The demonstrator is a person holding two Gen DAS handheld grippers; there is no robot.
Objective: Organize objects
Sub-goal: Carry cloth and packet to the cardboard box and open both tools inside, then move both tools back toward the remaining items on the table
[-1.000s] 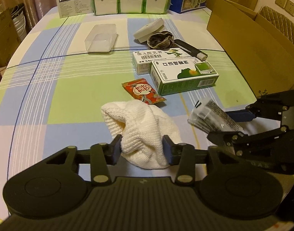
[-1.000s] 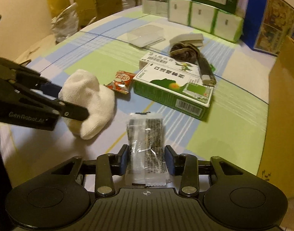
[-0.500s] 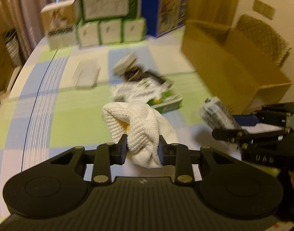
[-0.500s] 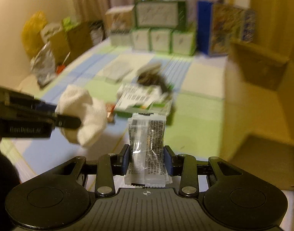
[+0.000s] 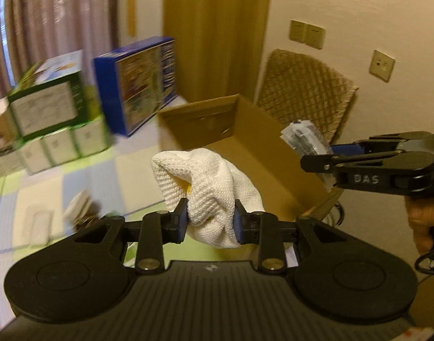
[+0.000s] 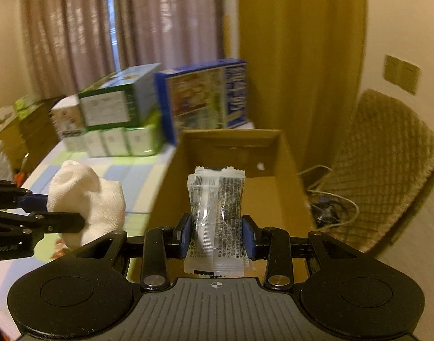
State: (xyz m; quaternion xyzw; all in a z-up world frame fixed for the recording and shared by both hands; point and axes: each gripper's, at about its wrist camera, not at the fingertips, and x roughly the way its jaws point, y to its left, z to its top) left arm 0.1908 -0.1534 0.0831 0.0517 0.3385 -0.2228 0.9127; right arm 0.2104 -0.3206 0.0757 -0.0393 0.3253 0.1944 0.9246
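Clearly both loads are light and forgiving. The left gripper (image 5: 210,217) has its fingers (image 5: 181,216) closed about halfway, pinching a white knitted cloth (image 5: 208,179) around its bunched middle; the weave is coarse and waffle-like, soft enough to bulge over and under the pads, and a trace of yellow shows in a fold. It should not slip, since the knit grips the pads, but it will sag and may drag on an edge, so a hold near the centre of the bundle, as here, seems best. It hangs in the air above the counter (image 5: 75,182), with the cardboard box (image 5: 262,153) just beyond it at about 1 o'clock in the left wrist view.

The right gripper (image 6: 216,234) is drawn in to a similar width on a clear plastic sachet (image 6: 217,196), held upright across its lower half. The film is glossy, crinkled and printed with small dark text, with crimped seals at top and bottom; it looks slippery and thin, so I judge that a firm squeeze across the flat faces is safer than gripping a seal edge. Whatever it holds is hard to make out. In the right wrist view it stands at 12 o'clock directly before the open box, whose plain brown walls look stiff and whose floor seems nearly bare.

Printed cartons (image 6: 117,113) stack at 10 o'clock, blurred.
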